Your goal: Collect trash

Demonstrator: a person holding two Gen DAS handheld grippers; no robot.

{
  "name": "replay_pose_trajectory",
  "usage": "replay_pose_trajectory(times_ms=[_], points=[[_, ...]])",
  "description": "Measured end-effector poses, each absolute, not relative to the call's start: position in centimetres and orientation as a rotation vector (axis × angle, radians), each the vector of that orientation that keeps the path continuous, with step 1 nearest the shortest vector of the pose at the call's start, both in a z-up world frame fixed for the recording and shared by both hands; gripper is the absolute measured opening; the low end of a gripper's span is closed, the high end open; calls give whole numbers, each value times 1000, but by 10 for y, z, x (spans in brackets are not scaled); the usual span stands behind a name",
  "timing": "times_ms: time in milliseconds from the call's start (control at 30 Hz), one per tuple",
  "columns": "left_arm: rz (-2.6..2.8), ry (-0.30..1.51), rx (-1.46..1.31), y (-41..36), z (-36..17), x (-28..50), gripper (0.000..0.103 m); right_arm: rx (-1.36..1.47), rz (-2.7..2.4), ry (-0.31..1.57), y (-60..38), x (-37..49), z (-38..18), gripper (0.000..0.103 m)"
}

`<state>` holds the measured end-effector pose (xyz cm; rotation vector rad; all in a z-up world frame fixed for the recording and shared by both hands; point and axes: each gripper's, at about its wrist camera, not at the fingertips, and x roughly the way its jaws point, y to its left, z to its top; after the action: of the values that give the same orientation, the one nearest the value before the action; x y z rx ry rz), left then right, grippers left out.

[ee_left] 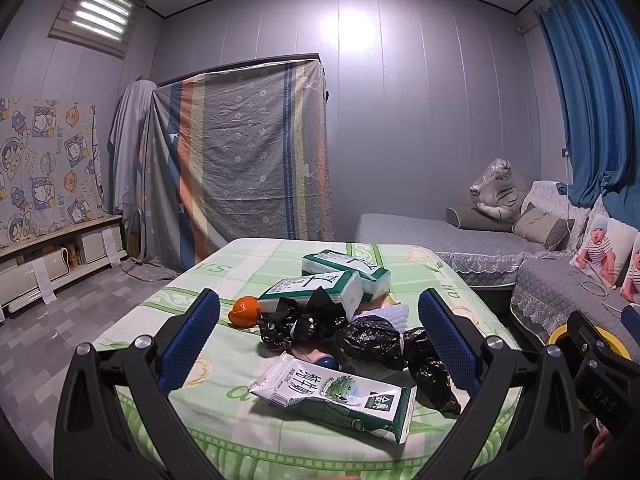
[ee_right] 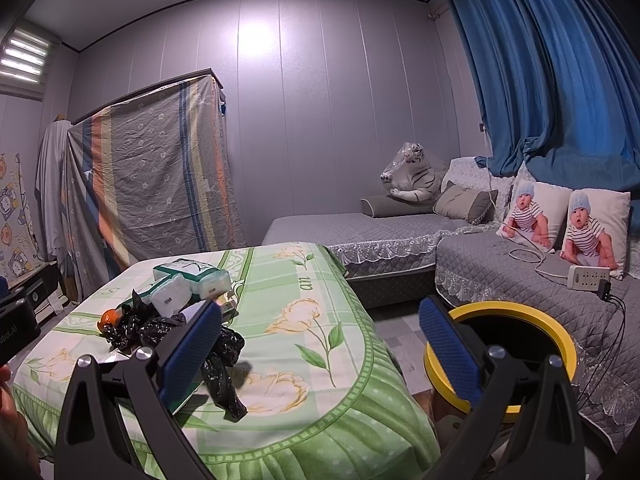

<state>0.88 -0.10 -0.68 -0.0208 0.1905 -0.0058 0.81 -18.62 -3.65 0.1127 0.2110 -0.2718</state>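
Note:
A flattened green-and-white milk carton lies nearest on the table with the green flowered cloth. Behind it sit crumpled black plastic bags, an orange, two green tissue packs and white paper. My left gripper hangs open above the near edge, fingers either side of the pile, touching nothing. My right gripper is open over the table's right corner; the black bags show by its left finger. A yellow-rimmed bin stands behind its right finger.
A grey quilted sofa with cushions, a plush tiger and a power strip runs along the right. A cloth-draped wardrobe stands at the back and a low cabinet at the left. Tiled floor lies between.

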Motion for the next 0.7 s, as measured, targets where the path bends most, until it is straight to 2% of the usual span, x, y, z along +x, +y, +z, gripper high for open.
replay_pose_trajectory(times_ms=[700], points=[[-4, 197, -23, 0, -13, 9, 95, 117, -271, 215, -187, 9, -37, 95]])
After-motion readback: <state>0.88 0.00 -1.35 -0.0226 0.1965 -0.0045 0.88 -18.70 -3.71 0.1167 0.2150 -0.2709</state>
